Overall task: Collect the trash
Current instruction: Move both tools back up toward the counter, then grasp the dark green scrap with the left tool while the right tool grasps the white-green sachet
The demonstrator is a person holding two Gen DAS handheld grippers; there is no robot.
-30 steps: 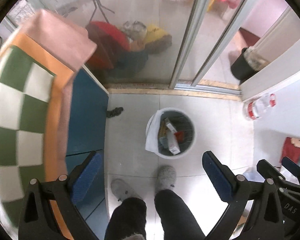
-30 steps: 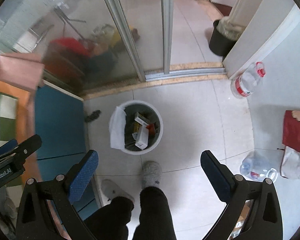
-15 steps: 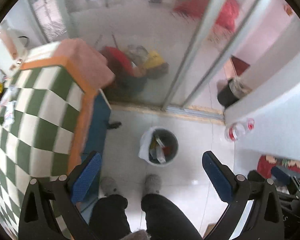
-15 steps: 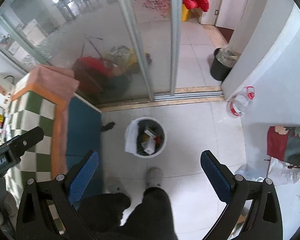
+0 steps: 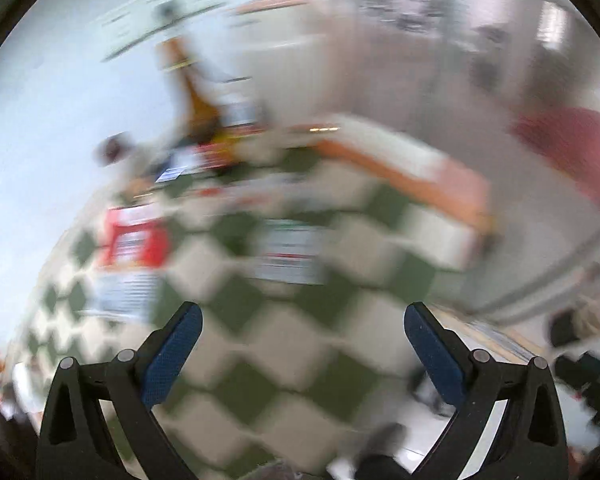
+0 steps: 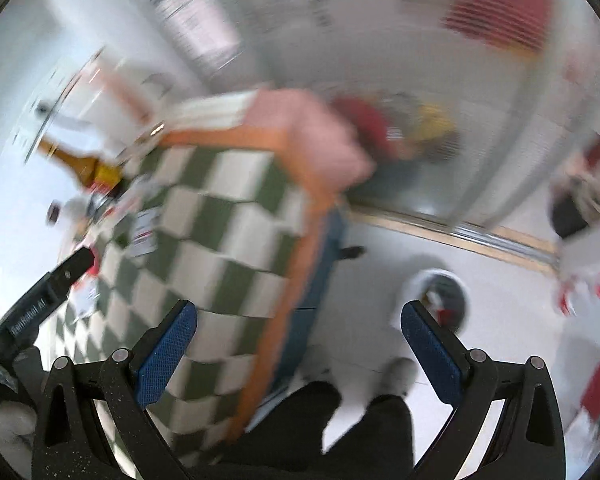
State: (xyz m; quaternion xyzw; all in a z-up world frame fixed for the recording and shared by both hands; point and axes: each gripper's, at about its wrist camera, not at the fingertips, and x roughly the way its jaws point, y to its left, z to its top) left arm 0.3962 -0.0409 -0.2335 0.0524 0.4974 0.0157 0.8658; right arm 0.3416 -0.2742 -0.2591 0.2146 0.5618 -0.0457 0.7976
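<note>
Although both wrist views were smeared by motion blur, the main layout could be read. Left gripper (image 5: 300,344) was seen with fingers spread wide and nothing between them, aimed over the green-and-white checked tablecloth (image 5: 284,360). Right gripper (image 6: 298,336) was likewise wide and empty, held above the table's orange-trimmed edge (image 6: 300,264), with the person's dark trouser legs (image 6: 364,428) below.

Trash candidates were noted on the cloth in the left view: a red-and-white packet (image 5: 134,240), a flatter printed wrapper (image 5: 290,256), and a brown glass bottle (image 5: 198,104) standing among clutter at the far side. Exact identities could not be resolved through the blur.

The bin (image 6: 440,300), white-rimmed and already holding scraps, was recorded on the floor just beside the table, well apart from the items on top.

Judgement: the wide, empty fingers suit an approach phase; a pick from the tabletop is probably being lined up, with the bin kept close for the drop.
</note>
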